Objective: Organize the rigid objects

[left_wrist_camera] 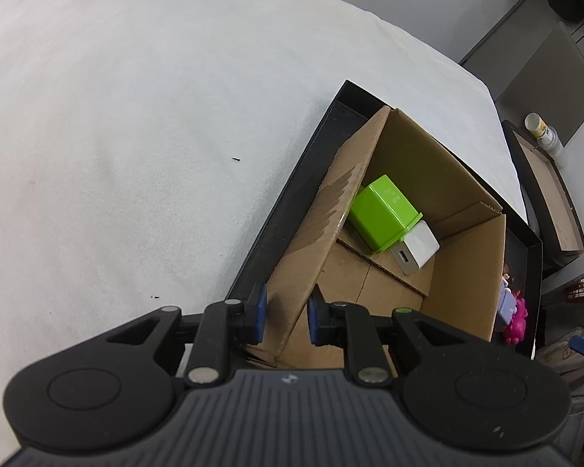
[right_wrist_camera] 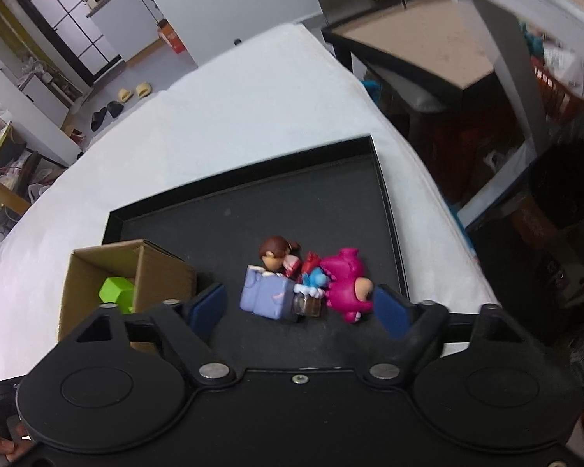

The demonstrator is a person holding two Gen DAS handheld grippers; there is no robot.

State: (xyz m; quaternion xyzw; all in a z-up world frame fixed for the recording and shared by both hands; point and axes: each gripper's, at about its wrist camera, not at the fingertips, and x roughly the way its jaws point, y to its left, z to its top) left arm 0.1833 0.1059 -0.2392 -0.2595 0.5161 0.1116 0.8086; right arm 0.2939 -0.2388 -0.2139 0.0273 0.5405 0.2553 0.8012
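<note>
Your left gripper [left_wrist_camera: 286, 317] has its blue pads set either side of the box [left_wrist_camera: 405, 241] wall at the flap, narrowly parted; you cannot tell from here whether they pinch the cardboard, so close gently and steady the box before anything goes in. The box stands in the tray [right_wrist_camera: 385, 210], at its left side, near the right edge of the desk [left_wrist_camera: 136, 116], and already holds the green charger [left_wrist_camera: 381, 210] lying on a white one [left_wrist_camera: 418, 249]. Your right gripper [right_wrist_camera: 299, 311] is wide open and empty, hovering over the cluster of toys: the purple block [right_wrist_camera: 264, 292], the pink figure [right_wrist_camera: 346, 280] and the brown-haired doll [right_wrist_camera: 274, 251], all touching near the tray's middle. Pick one toy at the edge of the cluster, probably the pink figure, so that the pads do not drag its neighbours, and come straight down.
</note>
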